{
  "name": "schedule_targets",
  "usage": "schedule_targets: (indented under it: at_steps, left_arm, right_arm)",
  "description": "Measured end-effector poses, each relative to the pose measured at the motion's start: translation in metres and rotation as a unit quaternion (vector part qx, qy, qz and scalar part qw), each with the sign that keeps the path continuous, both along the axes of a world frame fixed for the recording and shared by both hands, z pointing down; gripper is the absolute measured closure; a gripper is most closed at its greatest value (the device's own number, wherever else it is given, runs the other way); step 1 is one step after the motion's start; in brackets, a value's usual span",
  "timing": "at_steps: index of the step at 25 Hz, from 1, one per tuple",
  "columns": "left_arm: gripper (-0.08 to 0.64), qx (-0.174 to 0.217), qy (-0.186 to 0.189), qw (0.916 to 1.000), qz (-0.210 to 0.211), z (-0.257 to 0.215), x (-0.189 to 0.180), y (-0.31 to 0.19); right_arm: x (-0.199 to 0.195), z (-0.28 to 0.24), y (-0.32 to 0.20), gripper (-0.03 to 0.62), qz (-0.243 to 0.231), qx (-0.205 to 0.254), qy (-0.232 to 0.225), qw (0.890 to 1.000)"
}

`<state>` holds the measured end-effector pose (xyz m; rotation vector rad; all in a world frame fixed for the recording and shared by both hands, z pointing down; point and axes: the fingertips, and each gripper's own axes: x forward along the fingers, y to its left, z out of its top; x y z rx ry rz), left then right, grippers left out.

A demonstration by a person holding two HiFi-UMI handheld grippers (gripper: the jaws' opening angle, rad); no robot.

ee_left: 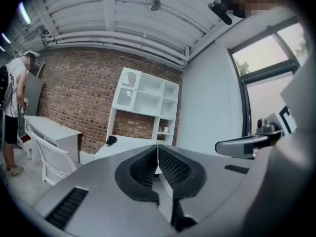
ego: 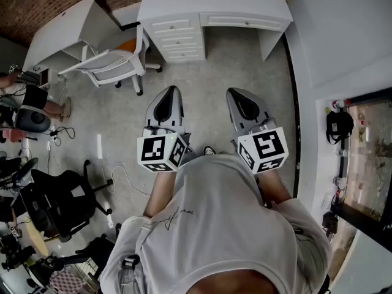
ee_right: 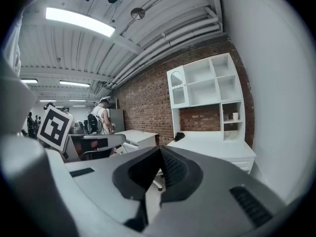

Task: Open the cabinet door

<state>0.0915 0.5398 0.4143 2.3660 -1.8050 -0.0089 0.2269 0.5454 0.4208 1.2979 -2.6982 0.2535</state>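
Observation:
The cabinet is a white shelf unit (ee_left: 145,102) against the brick wall, standing on a white desk (ego: 214,5). Its one small door (ee_left: 128,90), with an arched pane, is at the upper left and looks closed. The right gripper view shows the same unit (ee_right: 210,95) and door (ee_right: 178,87). My left gripper (ego: 167,98) and right gripper (ego: 242,100) are held side by side in front of my chest, pointing toward the desk from well short of it. Both pairs of jaws are shut with nothing between them, pads meeting in the left gripper (ee_left: 158,158) and the right gripper (ee_right: 159,158).
A white chair (ego: 113,63) stands left of the desk, beside a second white desk (ego: 61,29). Black office chairs (ego: 61,195) and cables lie at my left. A white wall with a glass pane (ego: 373,152) runs along my right. A person (ee_left: 12,107) stands far left.

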Motion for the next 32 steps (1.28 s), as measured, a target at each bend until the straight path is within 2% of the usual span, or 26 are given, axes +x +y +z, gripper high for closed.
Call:
schedule_targets:
  at_steps: [10,14,16,18,21,23,28,32]
  left_arm:
    - [0.543,-0.007,-0.028,0.9994,-0.017,0.006,0.008,-0.009]
    - [0.543,-0.008,-0.041,0.9991,-0.012,0.008,0.002,-0.020]
    - [0.543,-0.010,-0.032,0.9994,-0.012,0.010,-0.007,-0.026]
    - [0.543,-0.015,-0.002,0.9998,-0.009,0.012,-0.018,-0.034]
    - [0.543,-0.004,0.058,0.9981,0.023,0.009,-0.029,-0.051]
    - [0.545,0.008,0.079,0.9958,0.047,0.005,-0.033,-0.066]
    - [0.545,0.010,0.063,0.9963,0.057,0.004,-0.057,-0.117]
    - [0.545,0.019,0.060,0.9956,0.070,-0.002,-0.081,-0.158]
  right_arm:
    - [0.027,0.014,-0.011,0.571,0.007,-0.011,-0.010,1.000]
    - [0.025,0.016,-0.025,0.569,0.013,-0.020,-0.040,0.999]
    - [0.014,0.018,-0.031,0.569,0.007,-0.024,-0.038,0.999]
    - [-0.001,0.018,-0.036,0.569,-0.004,-0.017,-0.024,1.000]
    - [-0.025,0.016,-0.046,0.569,-0.023,-0.018,-0.025,0.999]
    - [-0.038,0.015,-0.058,0.569,-0.029,-0.026,-0.021,0.999]
    - [-0.069,0.010,-0.103,0.569,-0.024,-0.029,0.010,0.999]
    - [-0.098,0.003,-0.145,0.569,-0.027,-0.038,0.017,0.999]
